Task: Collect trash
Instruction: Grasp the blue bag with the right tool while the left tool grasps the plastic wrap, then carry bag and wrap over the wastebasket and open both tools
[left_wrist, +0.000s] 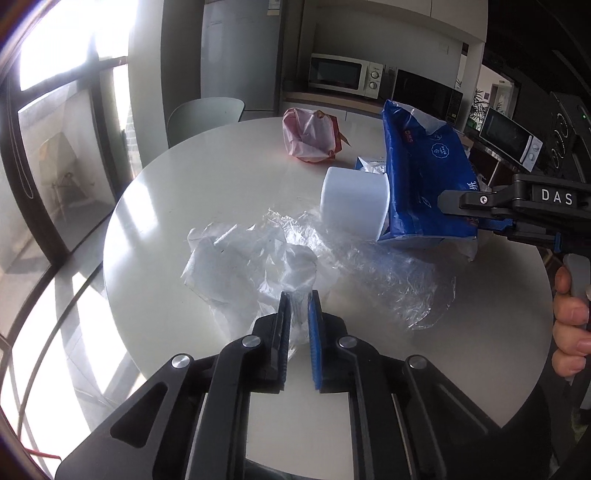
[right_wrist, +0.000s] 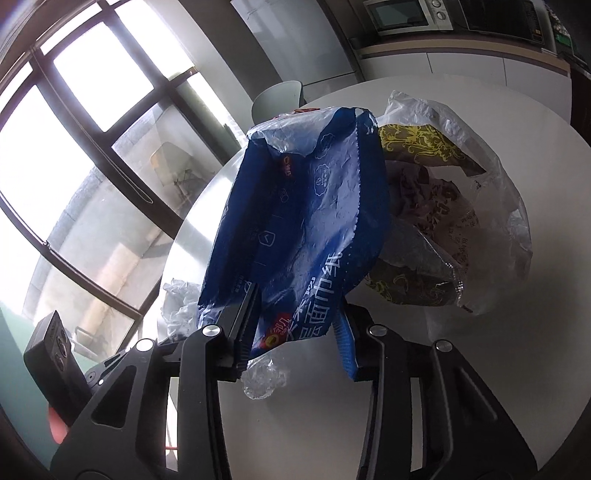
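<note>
1. Left wrist view, bottom centre: left hand-held gripper clenched on the near edge of a clear plastic bag; thin crinkled film sits pinched between the pads.
2. Bag is see-through w/ whitish folds, spread flat on the round white table, mid-frame, stretching right from the pads.
3. Just behind it, centre-right: a white tub on its side, touching a blue tissue wrapper.
4. Right hand-held gripper grasps that wrapper at its lower end; wrapper is blue, wrinkled, white print, open torn top, held up off the table.
5. Upper centre, far side of table: crumpled pink-red bag, well apart from both grippers.
6. Right wrist view, right of wrapper: clear bag w/ yellow-patterned packaging on the table.
</note>
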